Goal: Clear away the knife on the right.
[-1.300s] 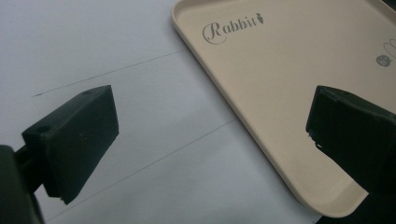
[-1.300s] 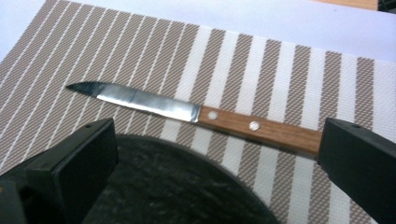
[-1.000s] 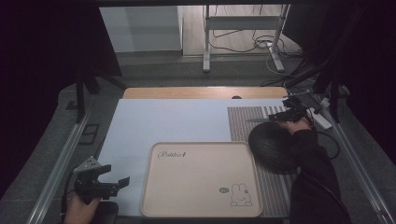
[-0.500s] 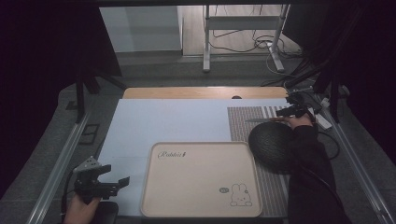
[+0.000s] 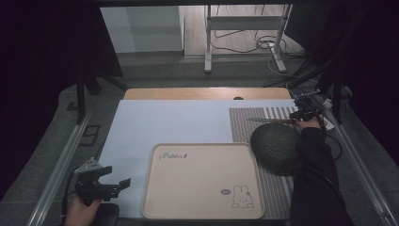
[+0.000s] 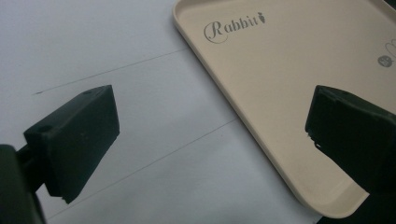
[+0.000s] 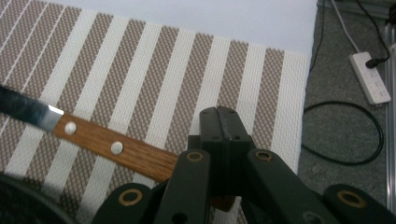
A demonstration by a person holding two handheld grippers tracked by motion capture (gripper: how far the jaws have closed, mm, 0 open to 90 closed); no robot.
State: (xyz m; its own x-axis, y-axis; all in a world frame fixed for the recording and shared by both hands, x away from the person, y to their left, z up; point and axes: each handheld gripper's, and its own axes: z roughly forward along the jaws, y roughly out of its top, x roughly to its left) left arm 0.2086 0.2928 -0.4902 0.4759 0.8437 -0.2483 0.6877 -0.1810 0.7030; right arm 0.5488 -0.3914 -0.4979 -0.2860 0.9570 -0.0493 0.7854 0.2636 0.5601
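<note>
While clamped shut at the far right of the pale blue table top (image 5: 179,122), right gripper (image 7: 224,122), jaws just closed, appears to pinch the butt end of the wooden-handled, riveted steel knife (image 7: 116,149). Grips that far back, likely, to keep the blade clear and pointing left. Lies low over the brown-and-white striped woven placemat (image 7: 187,70), just beyond the dark round woven mat (image 5: 277,148), so probably at the very start of a lift. Left gripper (image 5: 116,177) hangs released and empty at the near left, jaws wide apart over bare table just beside the beige rectangular plastic tray with the rabbit print (image 5: 202,188). Waits there, seemingly, out of the knife's way yet near enough to steady the tray.
</note>
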